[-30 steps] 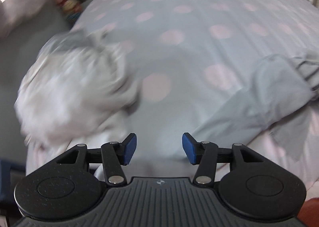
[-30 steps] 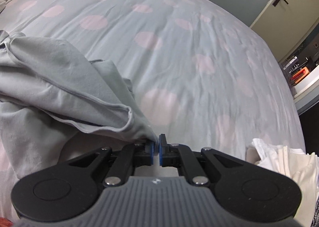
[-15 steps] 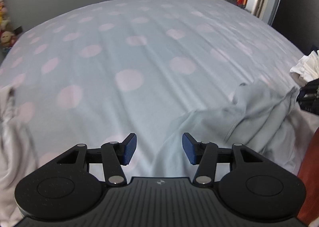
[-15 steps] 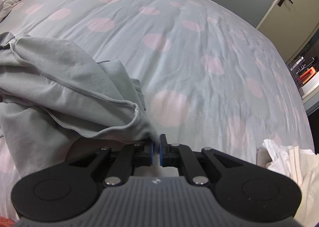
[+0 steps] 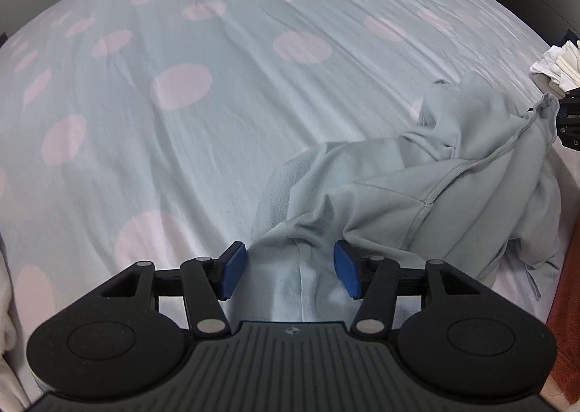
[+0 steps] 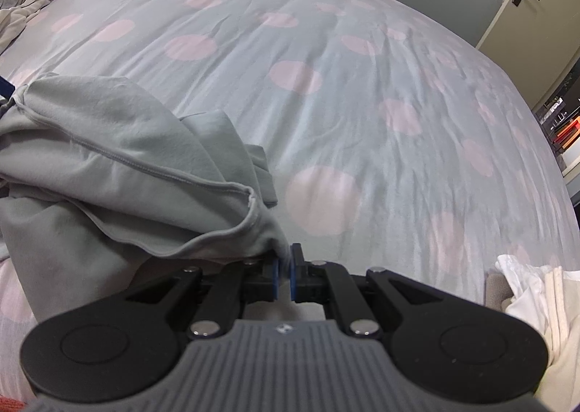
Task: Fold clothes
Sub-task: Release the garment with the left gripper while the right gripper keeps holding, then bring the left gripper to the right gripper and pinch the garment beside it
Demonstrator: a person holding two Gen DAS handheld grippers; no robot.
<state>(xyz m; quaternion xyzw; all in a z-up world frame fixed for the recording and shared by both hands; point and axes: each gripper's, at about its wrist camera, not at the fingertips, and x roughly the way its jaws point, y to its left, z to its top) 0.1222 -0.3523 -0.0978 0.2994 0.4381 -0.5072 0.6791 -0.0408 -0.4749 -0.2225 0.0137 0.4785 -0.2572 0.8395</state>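
Observation:
A light grey garment (image 5: 417, 187) lies crumpled on the bed, stretched between both grippers. My left gripper (image 5: 289, 267) is open and points steeply down. One end of the garment, with a seam, lies between its blue pads (image 5: 232, 267), which stand apart from the cloth. My right gripper (image 6: 284, 274) is shut on the garment (image 6: 108, 144) at its hemmed edge, lifting that corner a little off the cover. In the left wrist view the right gripper (image 5: 569, 115) shows at the far right edge, with the cloth running up to it.
The bed cover (image 5: 217, 122) is pale blue with pink dots. A stack of white folded clothes (image 6: 536, 288) sits at the bed's right edge. A loose heap of pale clothes (image 6: 18, 2) lies far left. A door (image 6: 525, 2) stands beyond the bed.
My left gripper swung away from the pale heap, moved across the bed and came down over the grey garment's near end, jaws still apart. The right gripper kept its grip and stayed put.

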